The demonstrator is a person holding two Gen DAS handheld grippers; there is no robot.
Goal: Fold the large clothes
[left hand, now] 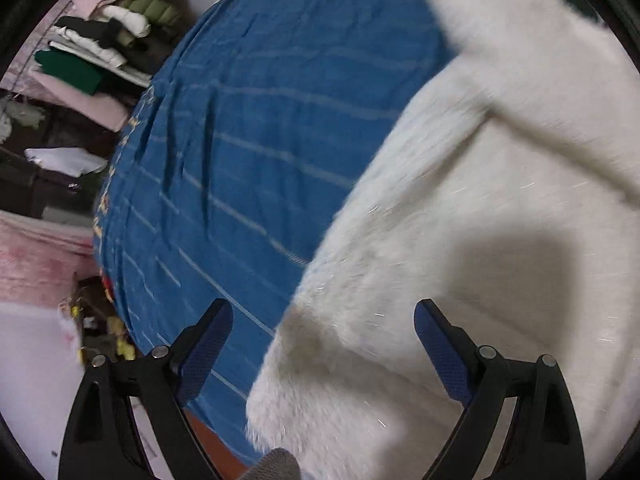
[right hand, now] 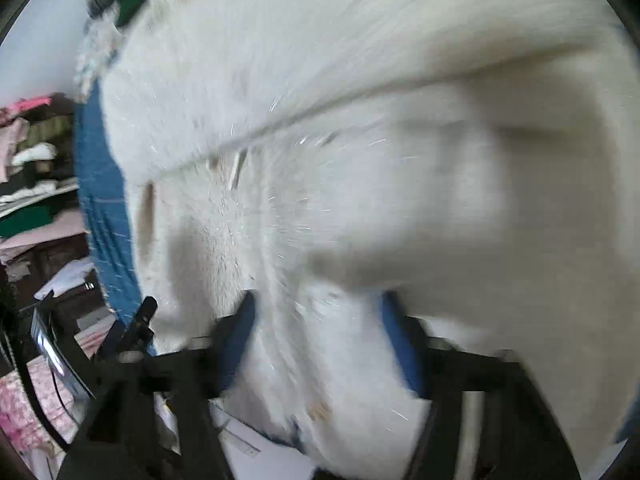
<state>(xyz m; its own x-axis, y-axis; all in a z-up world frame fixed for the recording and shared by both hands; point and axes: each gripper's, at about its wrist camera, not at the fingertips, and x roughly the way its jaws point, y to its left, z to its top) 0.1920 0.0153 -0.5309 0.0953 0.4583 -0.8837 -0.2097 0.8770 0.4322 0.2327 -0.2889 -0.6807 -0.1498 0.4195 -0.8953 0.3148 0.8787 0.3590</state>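
Both my left gripper (left hand: 323, 334) and right gripper (right hand: 316, 336) gape unclenched over the fluffy white fleece garment (left hand: 480, 240) on the blue striped bedsheet (left hand: 260, 120), so next I'd pinch its near hem to fold.

The left gripper (left hand: 324, 322) hangs with its jaws spread wide and nothing between them. Below and ahead of it, a fluffy white garment (left hand: 460, 240) lies on a blue striped bedsheet (left hand: 256, 120); the garment's left edge runs between the fingers, its bulk reaching past the right finger. Far off to the gripper's left, folded clothes (left hand: 100, 36) sit stacked on shelves.
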